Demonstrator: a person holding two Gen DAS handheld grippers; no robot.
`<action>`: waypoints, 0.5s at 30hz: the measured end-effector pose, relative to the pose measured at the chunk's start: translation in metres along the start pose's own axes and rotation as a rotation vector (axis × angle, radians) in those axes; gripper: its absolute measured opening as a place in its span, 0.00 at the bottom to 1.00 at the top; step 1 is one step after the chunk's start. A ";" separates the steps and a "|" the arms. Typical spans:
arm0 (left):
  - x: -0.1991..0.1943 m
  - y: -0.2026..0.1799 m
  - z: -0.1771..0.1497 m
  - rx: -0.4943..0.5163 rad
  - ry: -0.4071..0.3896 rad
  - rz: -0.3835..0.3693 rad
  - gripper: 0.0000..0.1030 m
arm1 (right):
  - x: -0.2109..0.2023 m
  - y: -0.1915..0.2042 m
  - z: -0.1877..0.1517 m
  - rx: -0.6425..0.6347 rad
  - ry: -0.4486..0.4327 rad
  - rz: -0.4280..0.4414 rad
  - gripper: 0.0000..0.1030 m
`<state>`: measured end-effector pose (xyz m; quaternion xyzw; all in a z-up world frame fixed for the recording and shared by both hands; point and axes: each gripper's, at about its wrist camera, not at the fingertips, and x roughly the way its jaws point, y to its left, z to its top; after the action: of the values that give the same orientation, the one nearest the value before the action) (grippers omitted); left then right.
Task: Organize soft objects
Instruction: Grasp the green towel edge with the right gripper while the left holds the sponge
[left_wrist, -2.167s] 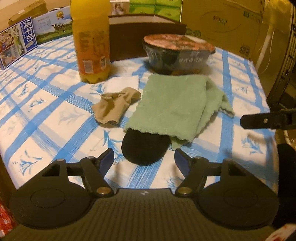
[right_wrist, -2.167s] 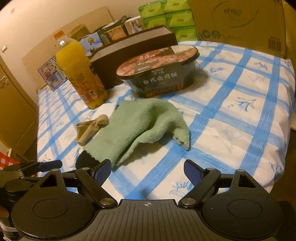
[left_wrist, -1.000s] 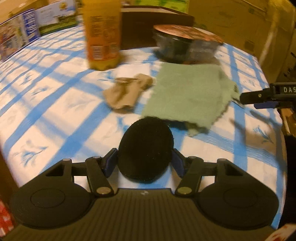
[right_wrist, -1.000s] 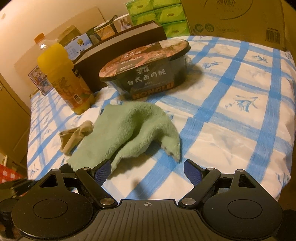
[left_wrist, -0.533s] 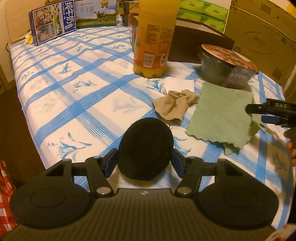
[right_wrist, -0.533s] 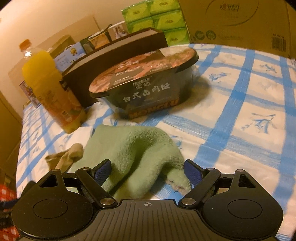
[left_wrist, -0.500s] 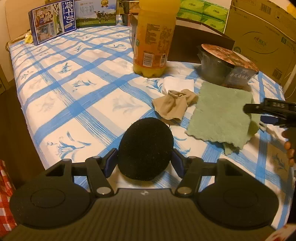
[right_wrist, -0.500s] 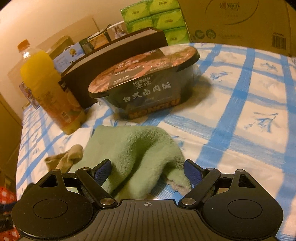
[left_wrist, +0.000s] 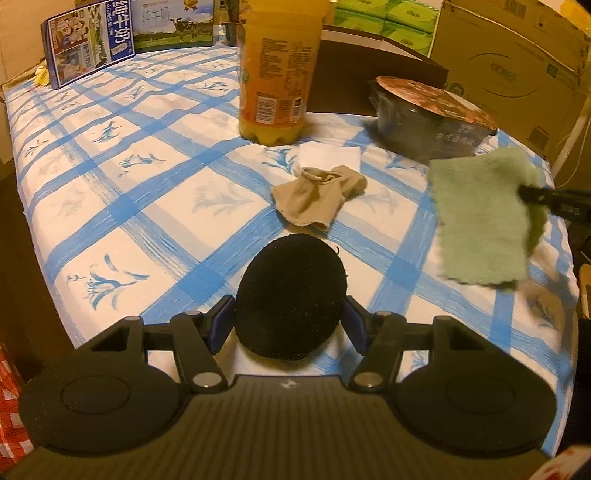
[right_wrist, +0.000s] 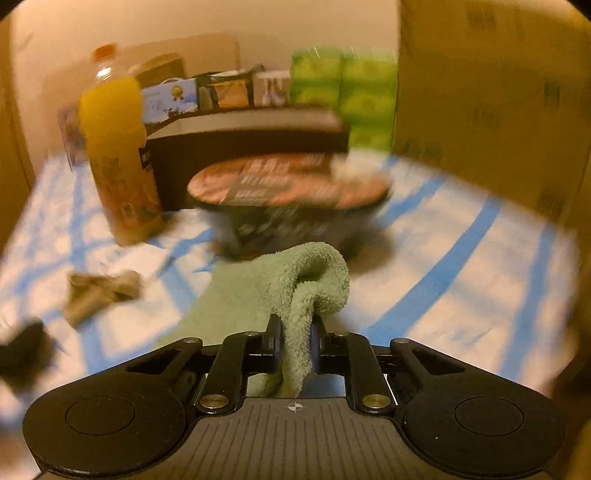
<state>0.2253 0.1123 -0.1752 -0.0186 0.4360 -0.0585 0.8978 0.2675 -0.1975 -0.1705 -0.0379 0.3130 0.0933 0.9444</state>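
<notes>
Left gripper (left_wrist: 290, 325) clamps black pad (left_wrist: 291, 297) over tablecloth (left_wrist: 110, 206); beige sock (left_wrist: 314, 199) lies mid-table; right gripper (right_wrist: 295, 341), jaws closing, pinches green towel (right_wrist: 306, 291) (limp, light; best taken at edge fold); only left view shows its hanging sheet.

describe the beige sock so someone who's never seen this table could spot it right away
Start at the tall orange juice bottle on the blue-checked tablecloth. In front of it lies a white folded tissue, and the beige sock lies crumpled against the tissue's near edge. It is the only tan thing, free on the cloth, unlike the green towel and black pad.
</notes>
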 end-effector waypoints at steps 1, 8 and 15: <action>0.000 -0.002 0.000 0.003 -0.002 -0.003 0.58 | -0.008 0.001 0.001 -0.070 -0.019 -0.033 0.15; 0.001 -0.017 0.003 0.014 0.000 -0.031 0.58 | -0.025 0.012 -0.010 -0.089 0.021 0.192 0.15; 0.000 -0.023 0.007 0.020 0.000 -0.046 0.58 | 0.009 0.022 -0.027 0.179 0.192 0.408 0.14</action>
<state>0.2285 0.0898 -0.1687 -0.0198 0.4351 -0.0831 0.8963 0.2539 -0.1777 -0.1978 0.1015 0.4094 0.2500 0.8715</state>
